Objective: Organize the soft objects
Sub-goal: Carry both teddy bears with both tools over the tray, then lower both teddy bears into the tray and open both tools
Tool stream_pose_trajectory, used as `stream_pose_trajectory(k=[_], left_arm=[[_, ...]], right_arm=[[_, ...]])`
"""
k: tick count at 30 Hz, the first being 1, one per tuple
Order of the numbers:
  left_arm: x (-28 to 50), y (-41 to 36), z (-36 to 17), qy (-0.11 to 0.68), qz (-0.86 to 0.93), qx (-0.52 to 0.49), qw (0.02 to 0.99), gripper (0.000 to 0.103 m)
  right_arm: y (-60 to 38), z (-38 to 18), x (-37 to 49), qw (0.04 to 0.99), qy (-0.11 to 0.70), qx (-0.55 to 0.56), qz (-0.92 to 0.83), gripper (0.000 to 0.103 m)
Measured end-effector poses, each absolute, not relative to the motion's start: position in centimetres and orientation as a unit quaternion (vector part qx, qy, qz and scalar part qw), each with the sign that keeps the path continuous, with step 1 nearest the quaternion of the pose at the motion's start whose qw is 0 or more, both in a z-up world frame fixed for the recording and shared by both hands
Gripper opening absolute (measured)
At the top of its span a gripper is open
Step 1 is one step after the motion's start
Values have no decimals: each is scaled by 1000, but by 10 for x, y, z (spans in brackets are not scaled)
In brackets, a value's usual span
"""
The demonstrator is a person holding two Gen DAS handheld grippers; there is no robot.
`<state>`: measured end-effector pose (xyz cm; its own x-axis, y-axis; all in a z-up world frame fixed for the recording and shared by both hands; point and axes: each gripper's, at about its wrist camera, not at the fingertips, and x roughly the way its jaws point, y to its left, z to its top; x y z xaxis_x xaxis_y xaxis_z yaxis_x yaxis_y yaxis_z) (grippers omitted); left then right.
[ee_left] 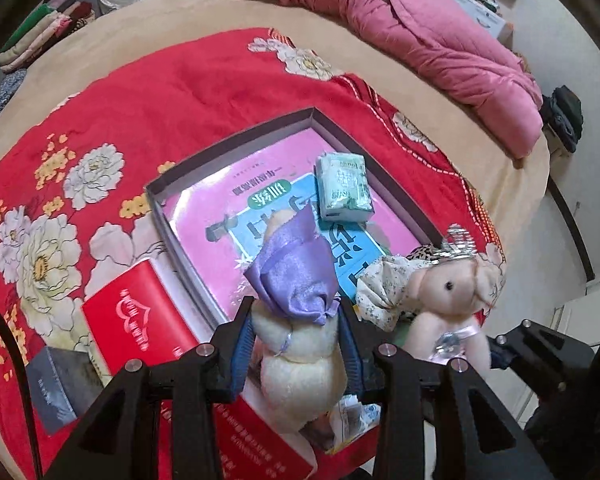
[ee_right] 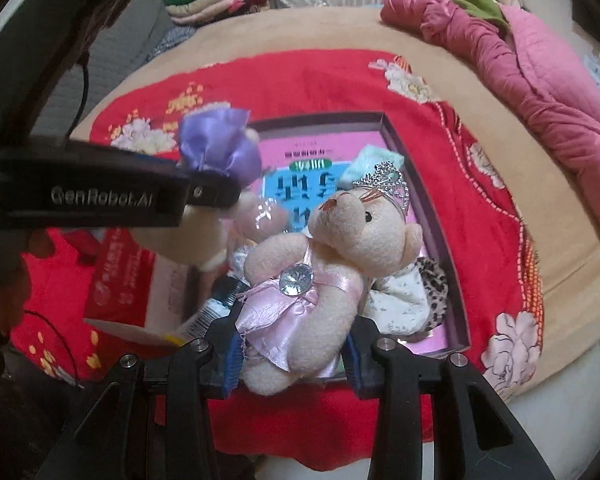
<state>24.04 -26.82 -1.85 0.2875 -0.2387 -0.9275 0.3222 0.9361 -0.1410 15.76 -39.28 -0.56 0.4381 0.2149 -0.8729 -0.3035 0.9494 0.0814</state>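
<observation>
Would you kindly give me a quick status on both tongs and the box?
Left tongs shut on purple-dress bear. Right tongs shut on pink-dress bear. Both over box; tissue pack inside.

The purple-dressed plush toy [ee_left: 296,320] hides much of the pink book's [ee_left: 220,216] title, and the red box [ee_left: 140,320] runs off-frame.

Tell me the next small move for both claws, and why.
Probably lower both toys a little further into the box before releasing. The left claw grips the purple-dressed bear, the right claw the pink-dressed bear, and both hang above the box's near end.
</observation>
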Motion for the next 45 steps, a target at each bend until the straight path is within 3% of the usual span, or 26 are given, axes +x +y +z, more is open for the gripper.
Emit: stream_pose_trajectory(k=[8,10,12,17,21,26,29,37,43,45], left_arm=[[243,-275,-35,581,-181,36,793,41],[243,-276,-36,581,-184,36,792,41],[243,-277,-36,579,-184,38,793,41],[239,-281,-37,577,-187,47,794,43],[235,-280,-36,575,-187,51,795,52],[231,-276,-36,575,-185,50,795,55],[228,-275,-37,578,-188,48,793,66],[218,-270,-33,571,-196,45,796,69],[205,-256,-12,548,-193,29,813,77],[200,-251,-3,539,-191,25,820,84]], right_arm=[[-392,-28,161,841,517,-36,155,49],[-394,-25,156,846,509,-37,154,63],[-396,-21,154,849,503,-30,156,69],[-408,-7,146,858,495,-19,133,70],[-417,8,138,867,484,-11,118,74],[-418,25,128,875,472,-13,105,74],[-418,31,123,879,467,-12,99,74],[-422,53,110,889,449,4,85,74],[-423,70,100,900,432,11,62,74],[-424,76,97,904,425,16,51,74]])
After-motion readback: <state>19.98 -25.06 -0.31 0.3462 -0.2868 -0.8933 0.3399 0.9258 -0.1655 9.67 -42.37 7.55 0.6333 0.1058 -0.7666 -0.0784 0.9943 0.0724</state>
